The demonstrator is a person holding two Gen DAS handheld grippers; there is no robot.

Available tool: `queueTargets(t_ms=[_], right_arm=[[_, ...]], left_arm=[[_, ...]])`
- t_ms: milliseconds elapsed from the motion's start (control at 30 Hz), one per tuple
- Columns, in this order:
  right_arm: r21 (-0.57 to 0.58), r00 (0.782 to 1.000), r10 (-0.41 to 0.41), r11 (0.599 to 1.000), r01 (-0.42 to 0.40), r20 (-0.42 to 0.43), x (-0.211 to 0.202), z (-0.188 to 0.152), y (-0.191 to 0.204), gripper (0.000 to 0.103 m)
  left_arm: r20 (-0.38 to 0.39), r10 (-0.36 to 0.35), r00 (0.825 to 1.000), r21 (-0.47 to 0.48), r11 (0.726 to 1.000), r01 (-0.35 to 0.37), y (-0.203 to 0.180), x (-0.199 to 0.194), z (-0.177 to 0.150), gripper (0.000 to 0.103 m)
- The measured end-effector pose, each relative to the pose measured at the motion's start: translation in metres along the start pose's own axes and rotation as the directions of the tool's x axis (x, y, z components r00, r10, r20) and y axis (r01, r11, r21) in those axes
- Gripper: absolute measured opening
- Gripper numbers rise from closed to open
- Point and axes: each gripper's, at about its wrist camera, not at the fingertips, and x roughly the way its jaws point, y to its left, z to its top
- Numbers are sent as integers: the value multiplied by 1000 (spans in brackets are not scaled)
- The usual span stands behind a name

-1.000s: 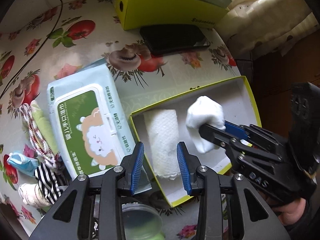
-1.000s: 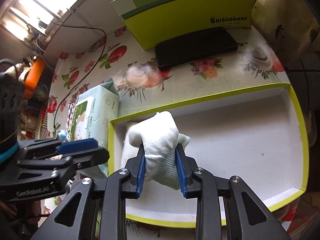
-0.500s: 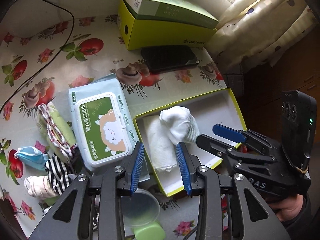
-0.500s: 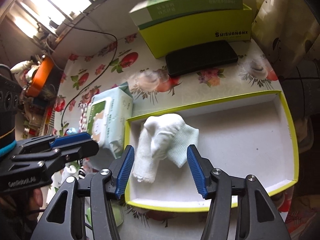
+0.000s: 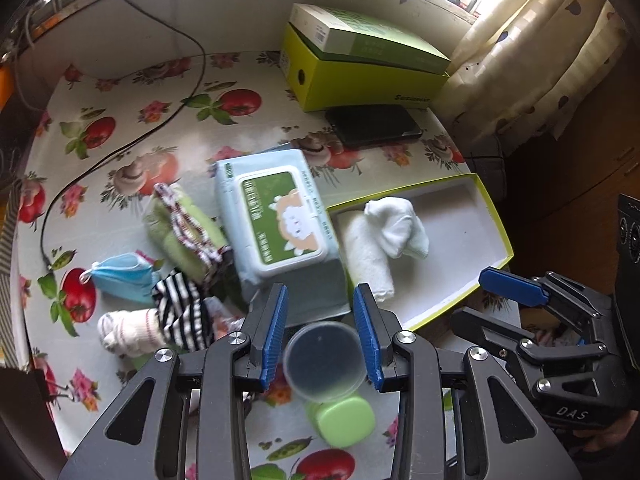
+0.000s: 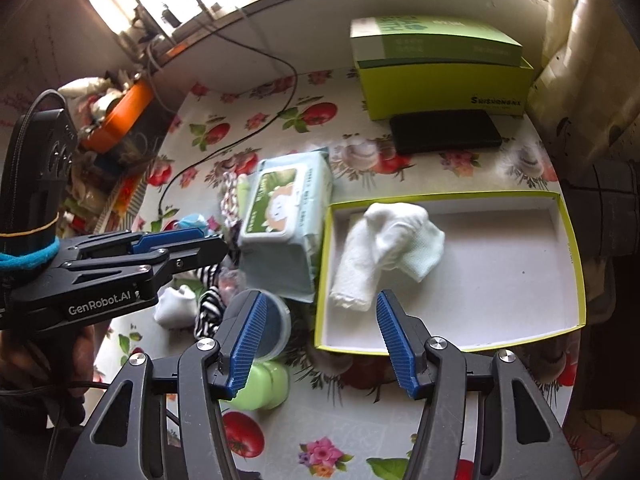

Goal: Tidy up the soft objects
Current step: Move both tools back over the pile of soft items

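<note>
A shallow yellow-rimmed box (image 5: pixel 496 236) (image 6: pixel 570 248) holds a rolled white towel (image 5: pixel 366 264) (image 6: pixel 352 276). A crumpled white cloth (image 5: pixel 396 224) (image 6: pixel 404 232) lies across the towel. My right gripper (image 6: pixel 320 300) (image 5: pixel 480 300) hangs open above the box's near edge, empty and clear of the cloth. My left gripper (image 5: pixel 320 296) (image 6: pixel 216 244) is open and empty, above the near side of a wet wipes pack (image 5: pixel 276 216). Left of the pack lie a blue mask (image 5: pixel 120 276), a striped sock (image 5: pixel 184 312), a white sock (image 5: pixel 124 330) and a green cloth (image 5: pixel 180 240).
A clear plastic cup (image 5: pixel 324 364) and a green lidded container (image 5: pixel 344 420) sit near the table's front. At the back are a black case (image 5: pixel 372 126) and a yellow-green carton (image 5: pixel 360 76). A black cable (image 5: pixel 120 152) crosses the floral tablecloth. A curtain hangs right.
My right gripper opened and let go of the white cloth, which now rests on the towel in the box. Both grippers pulled back and rose, so more of the table shows.
</note>
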Motion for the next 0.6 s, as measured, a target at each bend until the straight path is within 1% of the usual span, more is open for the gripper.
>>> queueTargets(t_ms=[333,600], right_arm=[[-107,998,35,993,-40,-50,4,-18,58,58],[-181,996,47,982,-59,-71,7,-22,92,58]], left_arm=[[16,39,999,-72,997,-37,38,-22,-37,36],[22,44,999,-145,989,-40,67,-31,-56,36]])
